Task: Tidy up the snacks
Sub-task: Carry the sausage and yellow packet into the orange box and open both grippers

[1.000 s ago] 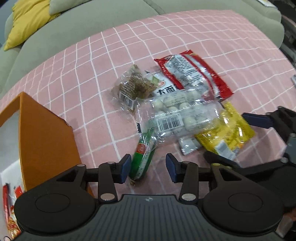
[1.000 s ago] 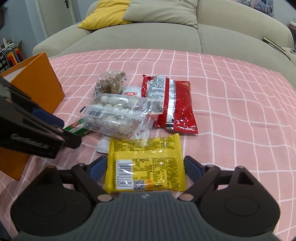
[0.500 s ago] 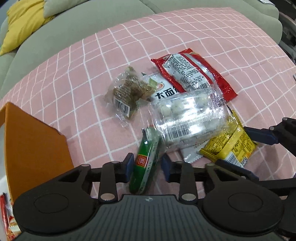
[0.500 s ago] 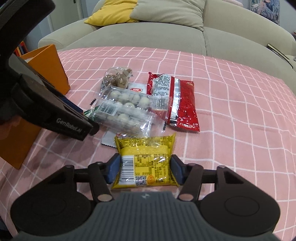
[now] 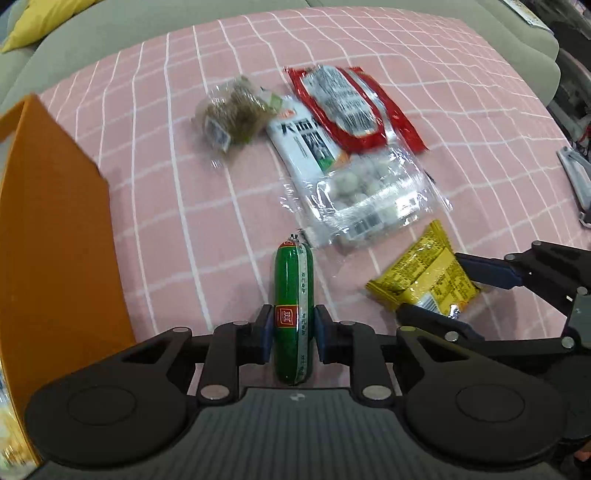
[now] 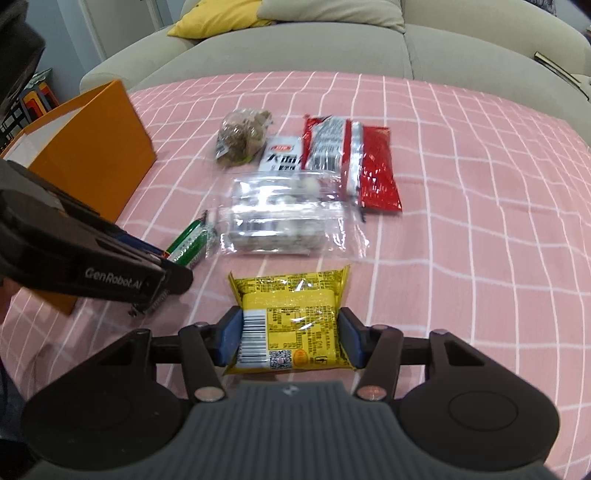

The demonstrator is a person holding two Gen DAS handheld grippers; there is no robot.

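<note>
On the pink checked cloth [image 5: 166, 166] my left gripper [image 5: 293, 328] is shut on a green sausage stick [image 5: 293, 288], which points away from me, clear of the other snacks. In the right wrist view the same sausage [image 6: 190, 243] sticks out of the left gripper's fingers [image 6: 173, 275]. My right gripper [image 6: 290, 339] has its jaws closing, with both pads pressed on the sides of a yellow snack packet [image 6: 290, 325]. The yellow packet [image 5: 424, 280] also shows at the right in the left wrist view.
A clear bag of white balls [image 5: 369, 192], a red packet [image 5: 351, 107], a white packet [image 5: 303, 144] and a brown snack bag [image 5: 232, 114] lie together mid-cloth. An orange open box [image 5: 55, 221] stands at the left. A grey sofa [image 6: 332, 44] with a yellow cushion [image 6: 214, 22] lies behind.
The left gripper closed on the green sausage and drew it out from under the clear bag, which shifted. The right gripper closed on the yellow packet and pulled it back a little.
</note>
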